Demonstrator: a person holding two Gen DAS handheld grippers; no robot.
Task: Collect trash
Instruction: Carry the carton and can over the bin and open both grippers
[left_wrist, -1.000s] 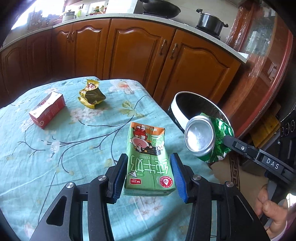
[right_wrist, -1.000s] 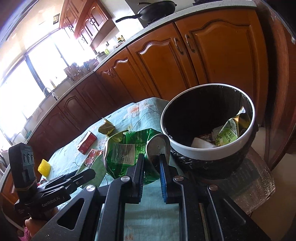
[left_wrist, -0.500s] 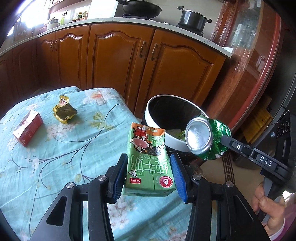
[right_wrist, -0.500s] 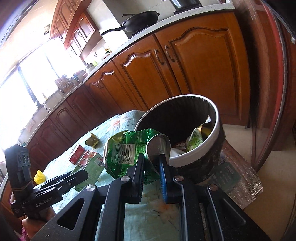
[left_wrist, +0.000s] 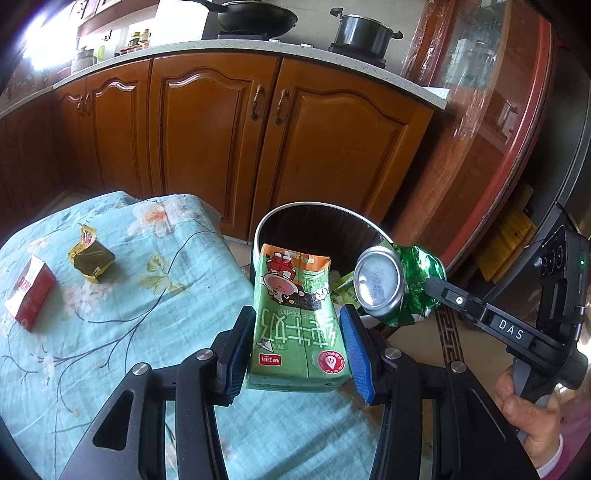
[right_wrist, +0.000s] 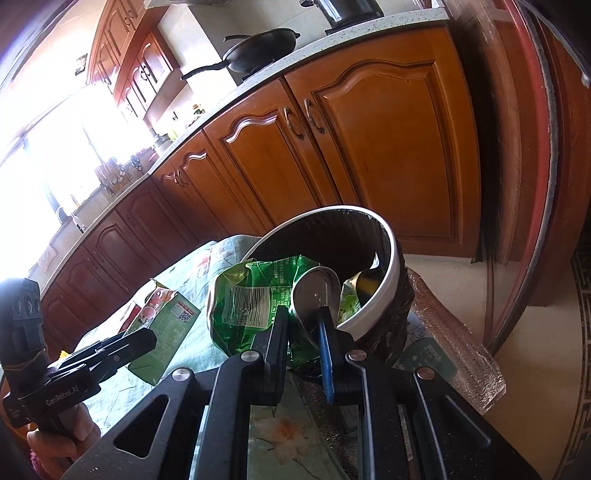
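Left tongs clenched on carton, held above counter edge beside bin. Right tongs pinched crushed can at bin rim. Both looked light, thin-walled, crushable; you gripped flat sides, mid-body, gently.

Left wrist view: mounted behind the left tool, looking forward and downward along its fingers across the cloth-covered desk toward the wooden cabinets; the desk edge and bin sit close ahead, and the right tool enters from the right side.

Right wrist view: mounted behind the right tool, tilted, facing the bin at close range with cabinets beyond; the left tool appears at lower left.

Shared between views: bin, desk corner, cabinets, stovetop wok.
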